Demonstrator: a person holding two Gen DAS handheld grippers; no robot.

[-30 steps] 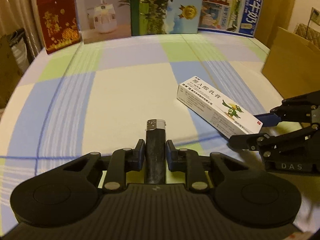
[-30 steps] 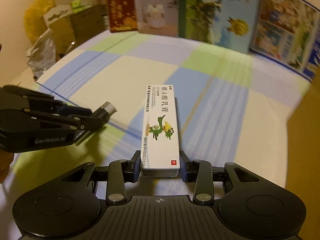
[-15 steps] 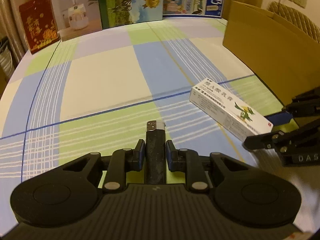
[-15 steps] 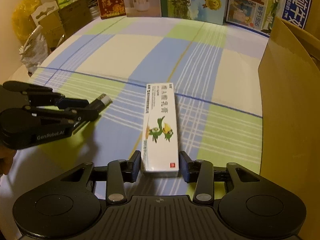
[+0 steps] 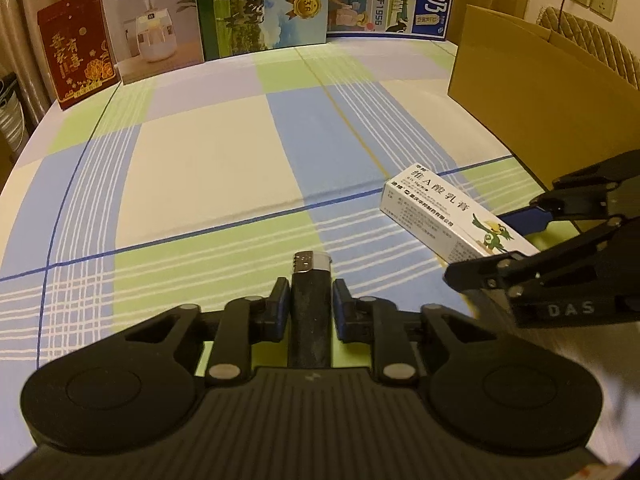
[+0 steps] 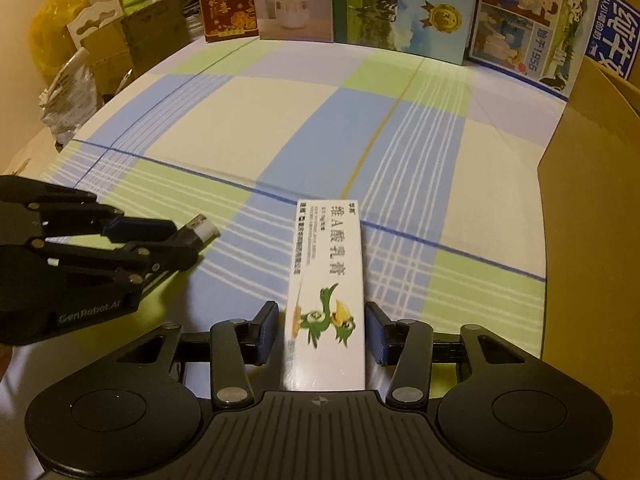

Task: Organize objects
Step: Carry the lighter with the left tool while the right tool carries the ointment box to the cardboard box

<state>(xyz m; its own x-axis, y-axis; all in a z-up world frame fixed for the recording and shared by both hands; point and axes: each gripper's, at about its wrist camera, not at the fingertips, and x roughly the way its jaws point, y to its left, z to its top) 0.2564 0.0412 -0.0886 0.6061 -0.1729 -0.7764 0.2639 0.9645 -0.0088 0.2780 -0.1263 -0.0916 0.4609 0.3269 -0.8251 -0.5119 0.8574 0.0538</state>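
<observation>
My left gripper (image 5: 309, 298) is shut on a black lighter (image 5: 310, 304) with a metal top, held low over the checked tablecloth. It also shows in the right wrist view (image 6: 188, 240) at the left, with the lighter (image 6: 192, 234) sticking out. My right gripper (image 6: 320, 326) has its blue pads spread a little off the sides of a white ointment box (image 6: 330, 280) with a green bird on it. A narrow gap shows on each side. The box (image 5: 452, 220) and right gripper (image 5: 516, 240) show at the right of the left wrist view.
An open cardboard box (image 5: 536, 92) stands at the table's right side; it also shows in the right wrist view (image 6: 592, 208). Several printed cartons (image 5: 264, 8) line the far edge. Bags and boxes (image 6: 92, 52) sit beyond the left edge.
Both grippers drew back toward the near edge, carrying lighter and box. The right gripper's pads have spread slightly off the ointment box. The left stays shut on the lighter.
</observation>
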